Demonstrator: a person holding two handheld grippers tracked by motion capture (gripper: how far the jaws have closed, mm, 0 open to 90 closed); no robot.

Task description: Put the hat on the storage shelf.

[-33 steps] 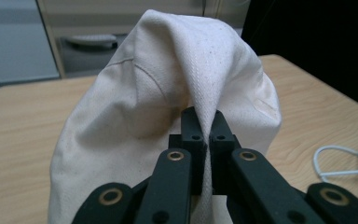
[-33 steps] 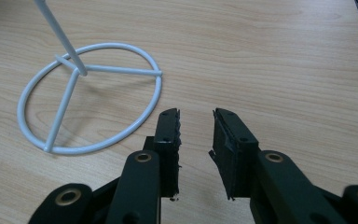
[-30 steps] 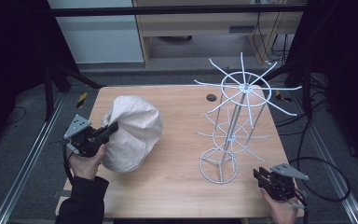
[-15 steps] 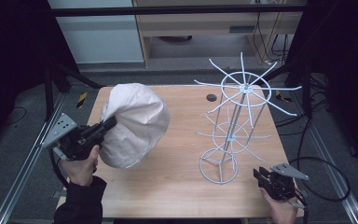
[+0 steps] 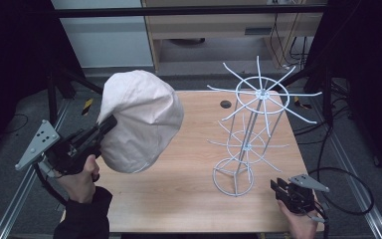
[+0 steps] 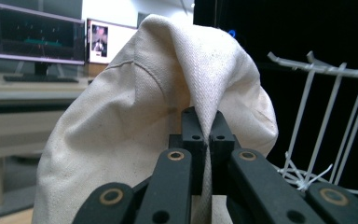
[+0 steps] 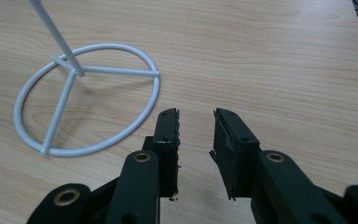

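Cloth of the cream hat (image 5: 139,122) hides part of the table (image 5: 189,199); the left gripper (image 5: 104,127) pinches it tightly, left of the wire rack (image 5: 251,134). The right gripper (image 7: 196,133), just beside the rack's base, stands narrowly apart, holding nothing.

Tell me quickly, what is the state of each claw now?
Left claw: closed on the cream fabric hat, lifted above the table.
Right claw: open, holding nothing, near the white wire rack.
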